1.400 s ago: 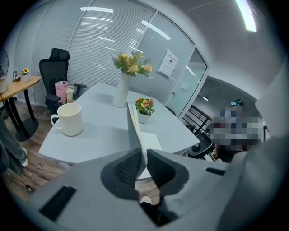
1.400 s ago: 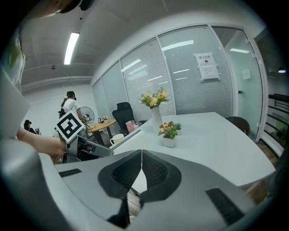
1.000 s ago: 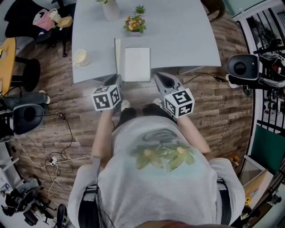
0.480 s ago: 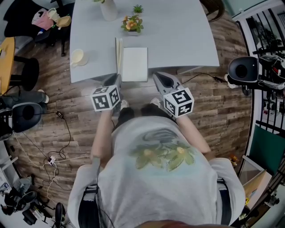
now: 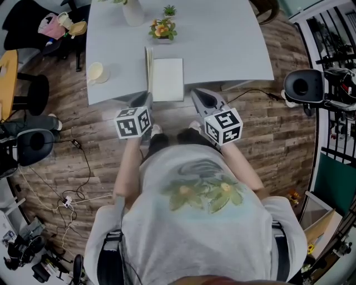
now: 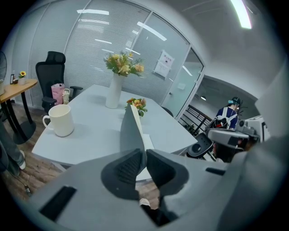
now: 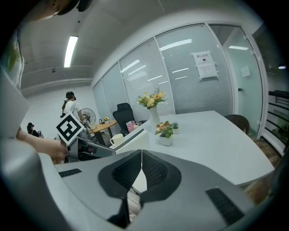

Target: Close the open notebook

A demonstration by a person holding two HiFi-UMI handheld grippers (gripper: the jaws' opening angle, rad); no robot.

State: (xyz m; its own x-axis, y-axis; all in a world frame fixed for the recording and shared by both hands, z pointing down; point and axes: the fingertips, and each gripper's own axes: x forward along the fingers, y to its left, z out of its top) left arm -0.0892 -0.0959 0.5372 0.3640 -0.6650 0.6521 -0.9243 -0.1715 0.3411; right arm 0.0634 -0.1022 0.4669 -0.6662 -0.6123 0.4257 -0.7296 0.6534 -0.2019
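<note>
Lying where, the notebook (image 5: 168,79)?

At the lower middle of the grey table (image 5: 222,44), just inside its near edge, in the upper centre of the head view. The white page lies flat. The cover (image 5: 148,68) on its left stands upright on edge.

What has the cover?

The left gripper (image 5: 145,101). In its own view the cover's lower end runs down between the two dark pads, which stand narrow and pinch it. The right gripper (image 5: 198,96) hangs just off the table's near edge, lower right of the page, touching nothing. Its jaws are pressed together with nothing between them.

What is around it?

A cream mug (image 5: 98,72) sits left of the cover, well apart, near the table's left edge. Above the notebook there is a small pot of orange flowers (image 5: 162,29), with a tiny green plant (image 5: 169,10) beyond it and a white vase (image 5: 133,11) at the top edge. None of them touches the notebook.

Anything in the cover's way?

The flat page to its right is bare, and the tabletop right of that runs open to the table's right edge.

And off the table?

Wood floor (image 5: 267,145), with a black stool (image 5: 34,89) and a yellow table's edge (image 5: 6,72) at the left. A cable (image 5: 83,161) trails at lower left, and a round black object (image 5: 300,84) stands at the right.
</note>
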